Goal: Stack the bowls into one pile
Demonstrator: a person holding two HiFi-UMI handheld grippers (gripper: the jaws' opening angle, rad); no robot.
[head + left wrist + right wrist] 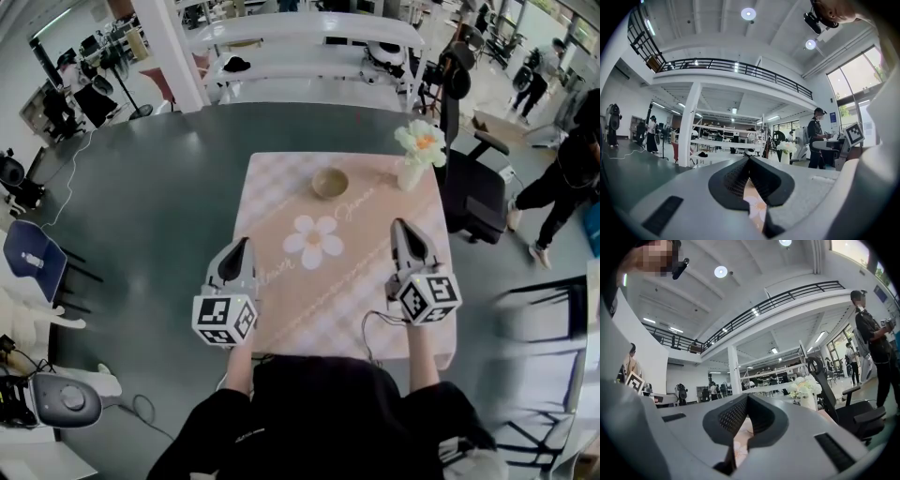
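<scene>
Open mat (281, 314) runs clear from the left gripper (242, 242) and right gripper (401, 225) to the bowl (329, 182) at 12 o'clock on the counter (159, 216), with a flower vase (413, 161) at 1 o'clock standing directly ahead of the right gripper.

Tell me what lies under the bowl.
The bowl sits on a pink checked mat spread over the dark table. The mat's patch directly beneath it is covered.

Looks like a large open lab hall. Shown by a railed mezzanine (736, 68) on white columns (689, 124) far off, round ceiling lights (748, 13), tall windows (853, 89) at right, white racks (309, 47) beyond the dark table (141, 216), an office chair (469, 187) at right, people (816, 136) standing about.
</scene>
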